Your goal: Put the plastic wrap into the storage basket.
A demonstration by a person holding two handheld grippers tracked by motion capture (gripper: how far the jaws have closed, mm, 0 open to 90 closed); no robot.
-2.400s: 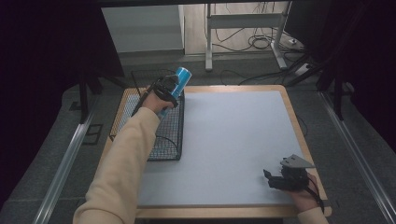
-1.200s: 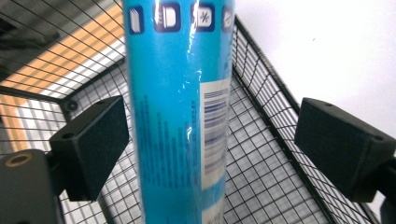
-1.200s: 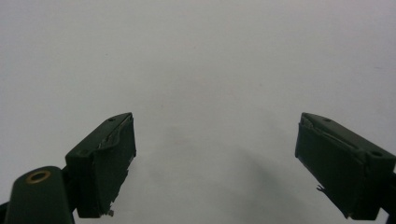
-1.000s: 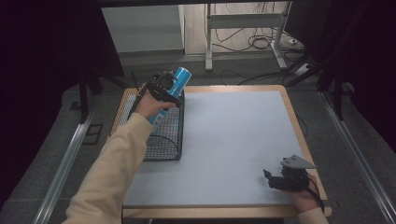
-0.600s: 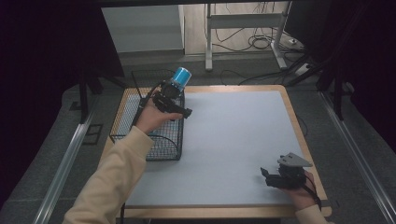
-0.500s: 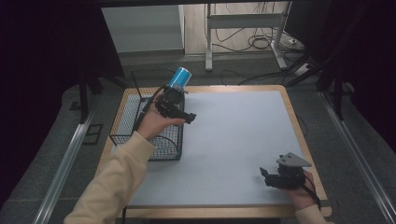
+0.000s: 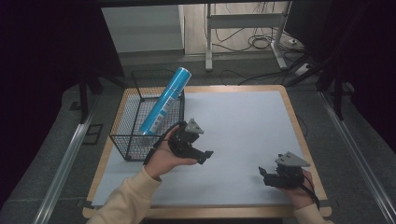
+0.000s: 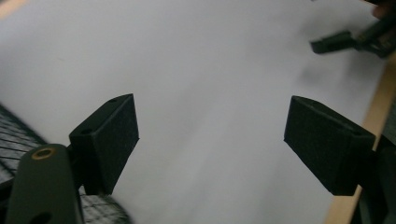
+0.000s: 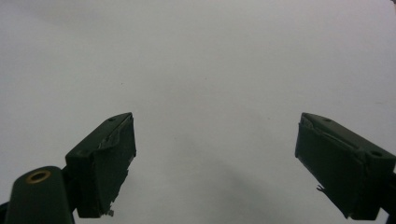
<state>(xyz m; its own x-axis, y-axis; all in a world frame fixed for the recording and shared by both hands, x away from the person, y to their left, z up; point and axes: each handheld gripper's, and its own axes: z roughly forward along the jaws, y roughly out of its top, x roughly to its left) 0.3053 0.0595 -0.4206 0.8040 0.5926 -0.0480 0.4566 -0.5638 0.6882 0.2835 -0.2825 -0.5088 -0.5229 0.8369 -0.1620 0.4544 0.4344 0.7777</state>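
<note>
your right gripper (image 7: 270, 178) sits nearest you, at about 4 o'clock on the counter (image 7: 243, 121), jaws spread wide over bare white surface and holding nothing. your left gripper (image 7: 198, 155) is a little farther in, near 7 o'clock, just beside the basket, its jaws also wide and empty. beyond it, at 10 o'clock, the wire basket (image 7: 122, 140) holds the blue can (image 7: 165, 101), which leans tilted with its lower end inside and its top poking out over the far rim. judging from that, the drop-off looks done and nothing else waits on the counter to be moved. count: one blue can, one wire basket, two grippers.
</note>
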